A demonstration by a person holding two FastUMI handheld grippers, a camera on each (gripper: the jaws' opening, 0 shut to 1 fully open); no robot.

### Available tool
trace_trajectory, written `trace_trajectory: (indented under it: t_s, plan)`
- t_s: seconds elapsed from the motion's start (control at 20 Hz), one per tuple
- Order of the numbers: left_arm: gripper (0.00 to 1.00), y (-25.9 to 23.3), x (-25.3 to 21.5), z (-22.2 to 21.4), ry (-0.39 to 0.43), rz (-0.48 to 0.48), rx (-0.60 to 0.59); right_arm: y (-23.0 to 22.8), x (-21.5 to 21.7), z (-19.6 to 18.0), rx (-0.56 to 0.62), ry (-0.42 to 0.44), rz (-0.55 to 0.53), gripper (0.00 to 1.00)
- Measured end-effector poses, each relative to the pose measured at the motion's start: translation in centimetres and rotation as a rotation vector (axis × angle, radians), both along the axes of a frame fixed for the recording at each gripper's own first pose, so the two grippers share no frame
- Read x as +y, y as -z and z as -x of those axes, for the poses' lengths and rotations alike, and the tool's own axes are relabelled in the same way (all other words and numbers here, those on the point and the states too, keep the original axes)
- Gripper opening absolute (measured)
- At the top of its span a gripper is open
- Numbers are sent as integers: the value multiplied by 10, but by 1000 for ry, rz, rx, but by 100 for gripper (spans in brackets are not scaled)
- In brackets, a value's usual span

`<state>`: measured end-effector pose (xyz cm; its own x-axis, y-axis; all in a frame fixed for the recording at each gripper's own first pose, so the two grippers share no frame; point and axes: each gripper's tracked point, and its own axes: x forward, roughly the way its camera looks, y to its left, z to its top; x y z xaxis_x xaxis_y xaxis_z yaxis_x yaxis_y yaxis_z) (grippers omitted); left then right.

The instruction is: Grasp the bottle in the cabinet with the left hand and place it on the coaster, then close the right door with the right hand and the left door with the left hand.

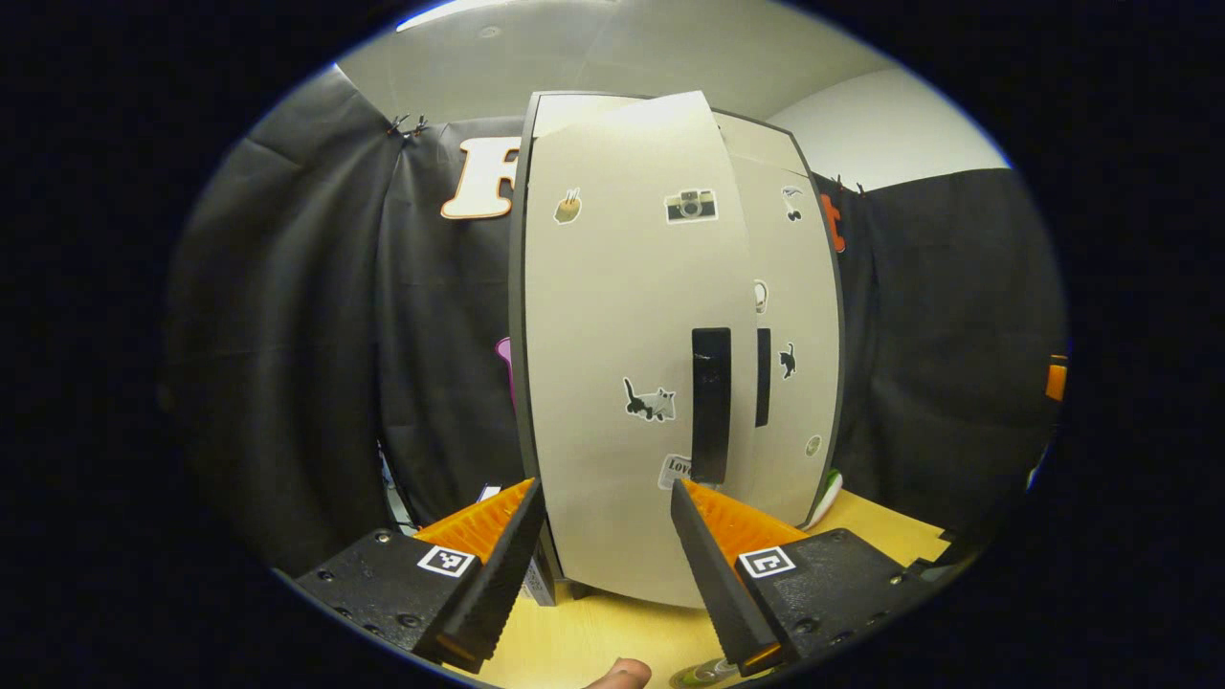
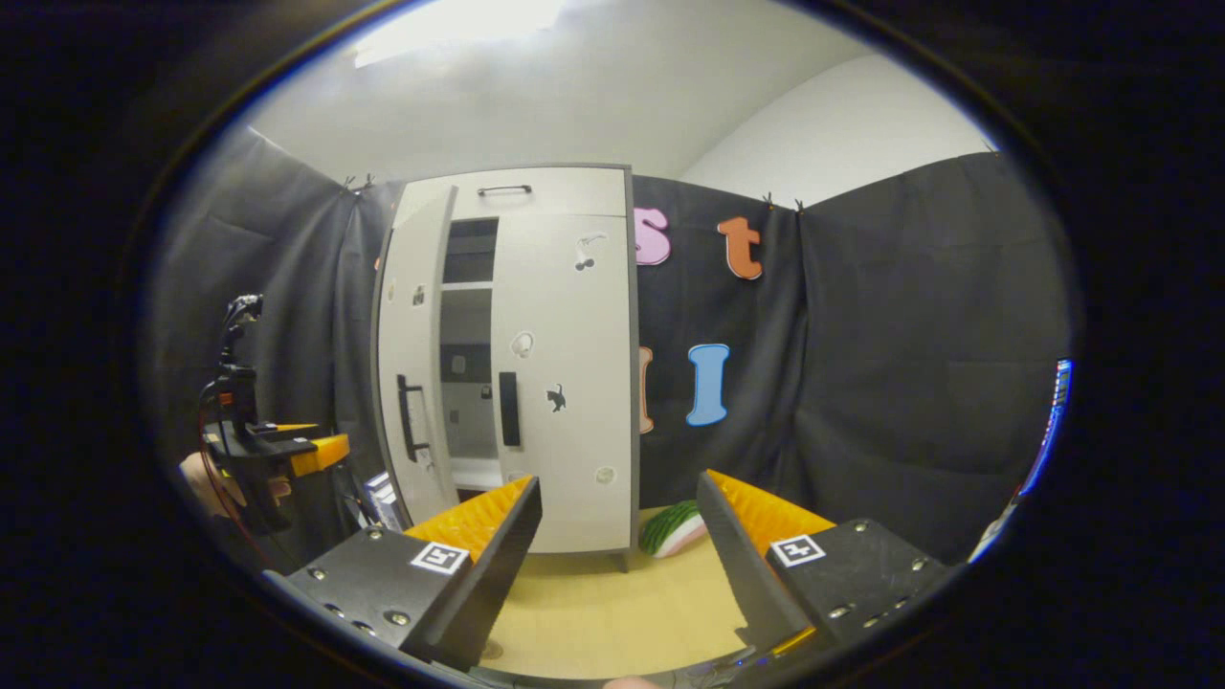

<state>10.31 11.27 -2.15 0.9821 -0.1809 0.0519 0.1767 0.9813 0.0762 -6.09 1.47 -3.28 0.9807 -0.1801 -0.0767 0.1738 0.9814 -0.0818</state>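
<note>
The left hand-held gripper (image 1: pixel 605 536), jaws apart, nears the stiff, light white left cabinet door (image 1: pixel 622 383); push beside its black handle (image 1: pixel 710 404)

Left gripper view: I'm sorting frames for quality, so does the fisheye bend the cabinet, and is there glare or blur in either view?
Left gripper view: the cabinet bulges barrel-like, its door edges bowed, and all is sharp with no glare on the doors. Right gripper view: the cabinet bows less, a bright ceiling light washes out the top, and the table is evenly lit.
</note>
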Motion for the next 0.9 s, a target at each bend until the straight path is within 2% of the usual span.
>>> trace_trajectory:
  t_s: [0.05,0.1,0.15,0.5,0.9]
  plan:
    - [85,0,-1,4,2,5,3,0,1,1,0,-2,-3,99]
    - [80,-1,-2,9,2,7,-1,-1,2,2,-1,-5,-5,99]
    - [85,-1,-2,13,-1,5,-2,-2,3,3,-4,-8,-6,99]
    - [85,2,9,39,-59,11,-6,-4,9,10,-6,-22,-6,99]
    - [85,4,10,70,-55,0,8,-4,19,14,-7,-39,-5,99]
